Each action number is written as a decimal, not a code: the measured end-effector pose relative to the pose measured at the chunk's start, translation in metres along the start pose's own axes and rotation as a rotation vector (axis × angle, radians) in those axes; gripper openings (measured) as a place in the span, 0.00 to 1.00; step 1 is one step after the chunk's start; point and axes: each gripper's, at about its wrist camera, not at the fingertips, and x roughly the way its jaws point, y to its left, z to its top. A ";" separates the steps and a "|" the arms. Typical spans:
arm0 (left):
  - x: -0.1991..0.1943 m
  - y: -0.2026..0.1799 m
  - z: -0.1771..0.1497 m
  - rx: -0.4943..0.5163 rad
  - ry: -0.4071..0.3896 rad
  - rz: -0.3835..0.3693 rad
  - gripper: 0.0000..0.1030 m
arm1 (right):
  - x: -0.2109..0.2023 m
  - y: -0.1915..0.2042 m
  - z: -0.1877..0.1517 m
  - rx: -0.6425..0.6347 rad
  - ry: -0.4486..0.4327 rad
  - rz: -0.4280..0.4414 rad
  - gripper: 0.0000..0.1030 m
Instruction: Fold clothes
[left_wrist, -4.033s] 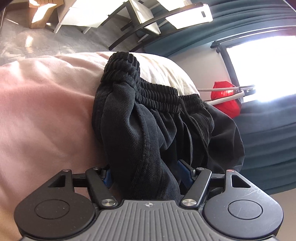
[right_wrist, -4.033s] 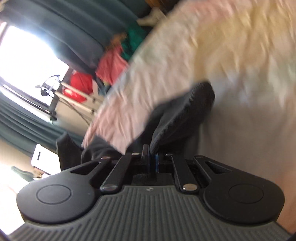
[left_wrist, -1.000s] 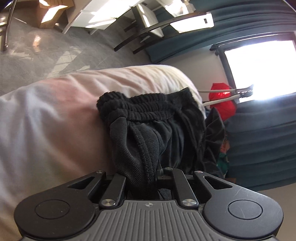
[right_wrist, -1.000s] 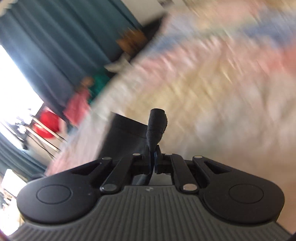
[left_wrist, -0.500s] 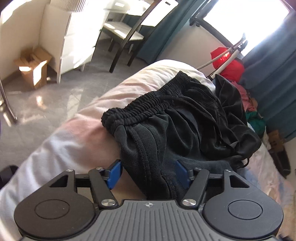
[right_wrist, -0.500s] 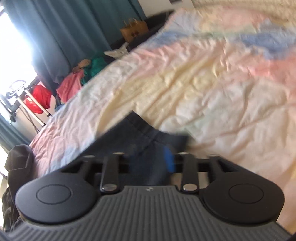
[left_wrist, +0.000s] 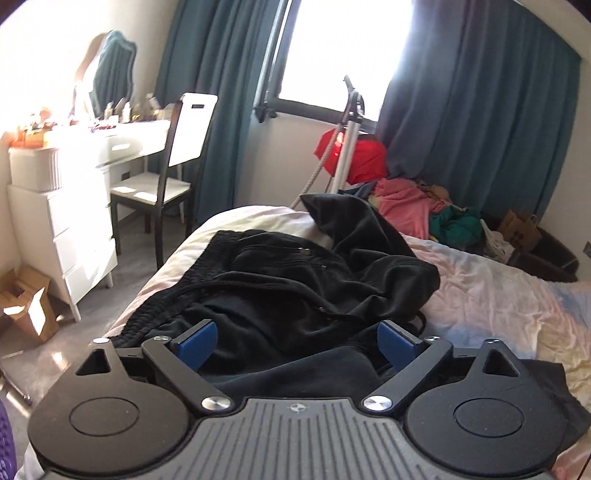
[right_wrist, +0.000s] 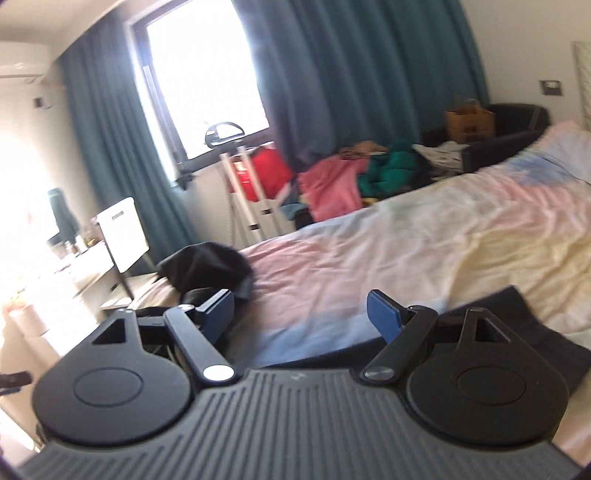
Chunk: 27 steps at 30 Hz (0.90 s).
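Lying rumpled on the near corner of the bed (left_wrist: 491, 295), the black trousers (left_wrist: 280, 291) show their elastic waistband toward the floor side, with another dark garment (left_wrist: 354, 229) heaped just behind them. Above them, the left gripper (left_wrist: 295, 341) has its blue pads spread wide and opening, gripping nothing. Opening too, the right gripper (right_wrist: 301, 314) frames only pastel sheet. Beyond the bed, pink and green clothes (left_wrist: 424, 206) pile beneath teal curtains (left_wrist: 480, 110).

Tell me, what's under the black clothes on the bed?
Under the black clothes is the pastel bedsheet, showing around their edges. Whether anything else lies beneath them cannot be seen, because the cloth covers it.
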 end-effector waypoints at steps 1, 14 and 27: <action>0.005 -0.011 -0.003 0.013 0.000 -0.011 0.99 | 0.003 0.011 -0.005 -0.014 0.004 0.012 0.79; 0.047 -0.088 -0.022 0.157 -0.004 -0.062 1.00 | 0.015 0.034 -0.052 -0.003 0.049 0.067 0.79; 0.112 -0.094 -0.034 0.190 -0.002 -0.083 1.00 | 0.062 0.047 -0.072 -0.074 0.130 0.053 0.79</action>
